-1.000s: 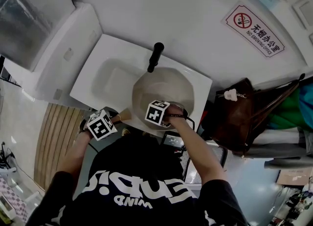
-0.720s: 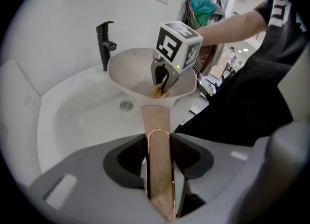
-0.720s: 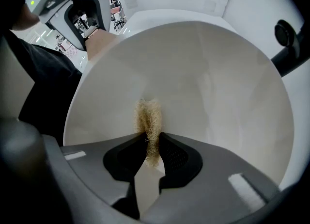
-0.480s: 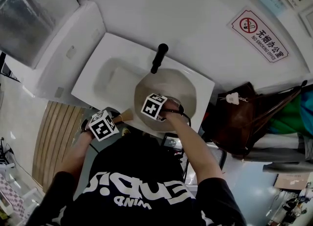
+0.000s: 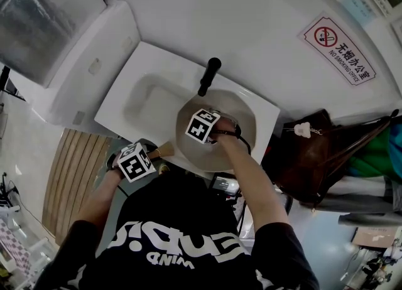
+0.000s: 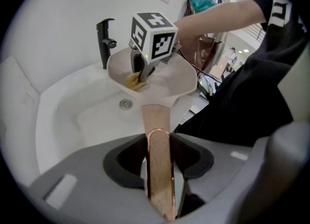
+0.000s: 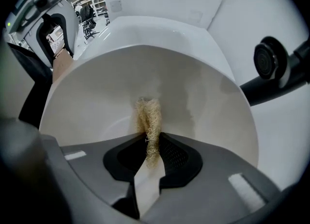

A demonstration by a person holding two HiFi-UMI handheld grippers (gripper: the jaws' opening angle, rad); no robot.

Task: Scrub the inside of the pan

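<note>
Nearest the person, the left tongs were clamped on the pan's copper-coloured handle. They held the cream pan over the right side of the white sink; whether it rested on the rim could not be told. Inside the pan, the right tongs pointed down and pinched a straw-coloured fibrous scrubber, its tuft against the inner surface. Beyond stood a black faucet, with a no-smoking sign on the wall. The scrubbing appeared to be under way. Doing it well probably called for a firm left grip so the pan could not swing. The scrubber should be pressed flat and swept in overlapping circles from base to rim, without loosening the pinch.
</note>
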